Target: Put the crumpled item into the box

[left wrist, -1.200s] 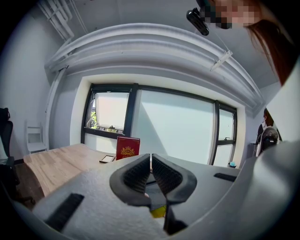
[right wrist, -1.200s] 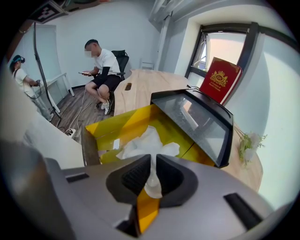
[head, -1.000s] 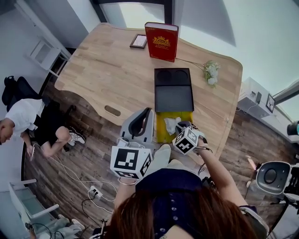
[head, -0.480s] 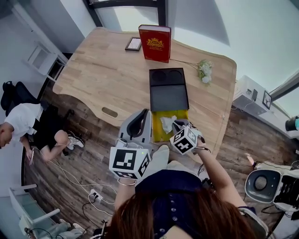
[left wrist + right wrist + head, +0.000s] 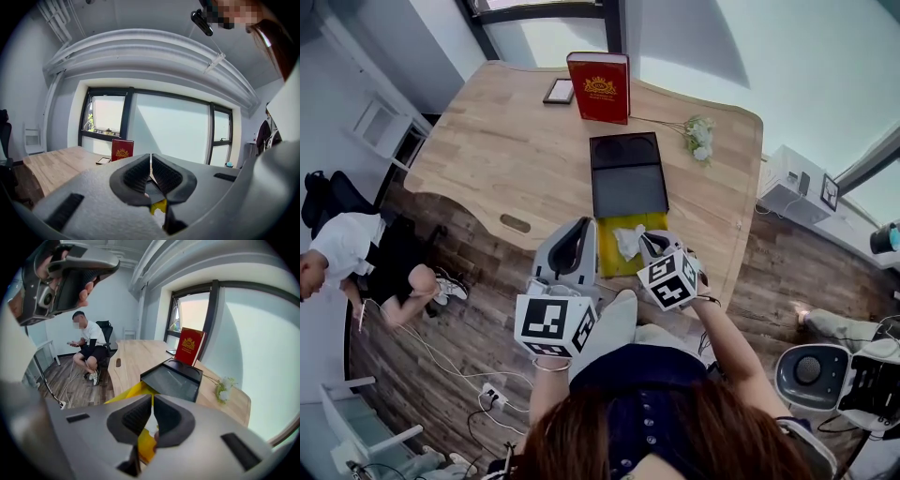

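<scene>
Black ribbed pads (image 5: pixel 137 174) of the left gripper (image 5: pixel 151 163) are pressing together, leaving only a hairline slit and gripping nothing. A scrap of yellow is peeking out below them. The right gripper (image 5: pixel 153 401) is likewise clenching its pads shut. Through the narrow gap beneath them a pale sliver and more yellow are showing. This is probably just what is lying behind the jaws, though the view there is too cramped to be sure.

In the head view both grippers are hovering over the near edge of the wooden table (image 5: pixel 506 150). Between them the yellow box (image 5: pixel 614 265) is sitting open, its left edge hidden behind the left gripper's body and its right side covered by the right gripper. The crumpled white item (image 5: pixel 627 240) is lying inside the box, just left of the right gripper's tips.

A shallow black lid (image 5: pixel 626 178) is lying flat just beyond the box, seemingly touching its far edge. Farther off a red book (image 5: pixel 599 86) is standing upright. A small dark-framed object (image 5: pixel 558 90), too small to identify, is lying flat to its left. White flowers (image 5: pixel 700 138) are lying near the table's right edge.

Well to the left, off the table, a seated person (image 5: pixel 342 253) is being partly cut off by the frame. The holder's hair and dark top are filling the bottom of the view, hiding most of both arms.
</scene>
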A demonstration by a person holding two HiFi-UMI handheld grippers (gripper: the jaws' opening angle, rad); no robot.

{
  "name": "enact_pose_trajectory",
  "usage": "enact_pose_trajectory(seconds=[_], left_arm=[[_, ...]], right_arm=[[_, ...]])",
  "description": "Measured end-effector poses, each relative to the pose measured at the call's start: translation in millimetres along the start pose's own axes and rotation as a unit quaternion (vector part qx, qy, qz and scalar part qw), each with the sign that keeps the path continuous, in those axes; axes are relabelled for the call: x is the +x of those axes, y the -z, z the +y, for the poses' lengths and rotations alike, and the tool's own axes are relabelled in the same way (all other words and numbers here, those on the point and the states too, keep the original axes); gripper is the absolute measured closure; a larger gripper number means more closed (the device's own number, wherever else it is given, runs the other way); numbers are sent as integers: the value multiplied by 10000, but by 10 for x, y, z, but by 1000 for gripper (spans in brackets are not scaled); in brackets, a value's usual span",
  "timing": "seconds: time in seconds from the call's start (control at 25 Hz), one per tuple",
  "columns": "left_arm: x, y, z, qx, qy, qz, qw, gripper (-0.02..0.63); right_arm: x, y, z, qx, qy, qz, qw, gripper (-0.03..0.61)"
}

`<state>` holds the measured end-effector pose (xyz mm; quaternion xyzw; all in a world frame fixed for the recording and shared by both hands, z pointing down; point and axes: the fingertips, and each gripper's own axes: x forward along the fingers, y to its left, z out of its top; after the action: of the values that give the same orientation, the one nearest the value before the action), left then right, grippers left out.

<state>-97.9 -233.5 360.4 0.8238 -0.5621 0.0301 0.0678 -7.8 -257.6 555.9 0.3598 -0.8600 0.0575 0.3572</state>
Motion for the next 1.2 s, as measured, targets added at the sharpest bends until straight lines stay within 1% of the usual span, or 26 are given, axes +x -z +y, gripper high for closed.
enact_pose_trajectory(seconds=[0.36, 0.68, 0.8, 0.92, 1.2], left_arm=[[-113, -48, -239, 105, 88, -80, 9999, 578], [-247, -98, -414, 200, 88, -155, 9996, 580], [-322, -117, -476, 234, 61, -187, 9995, 578], [-388, -125, -545, 249, 44, -217, 9994, 580], [-510, -164, -653, 291, 20, -277, 9992, 578]], right_arm=[[-466, -218, -76, 262, 347, -528, 9977, 549], [-898, -376, -146, 542, 627, -1151, 9899, 552], [-1061, -444, -110, 724, 609, -1440, 9850, 552], [-1220, -511, -83, 779, 602, -1664, 9811, 554], [-1517, -602, 0, 857, 539, -1959, 9754, 554]])
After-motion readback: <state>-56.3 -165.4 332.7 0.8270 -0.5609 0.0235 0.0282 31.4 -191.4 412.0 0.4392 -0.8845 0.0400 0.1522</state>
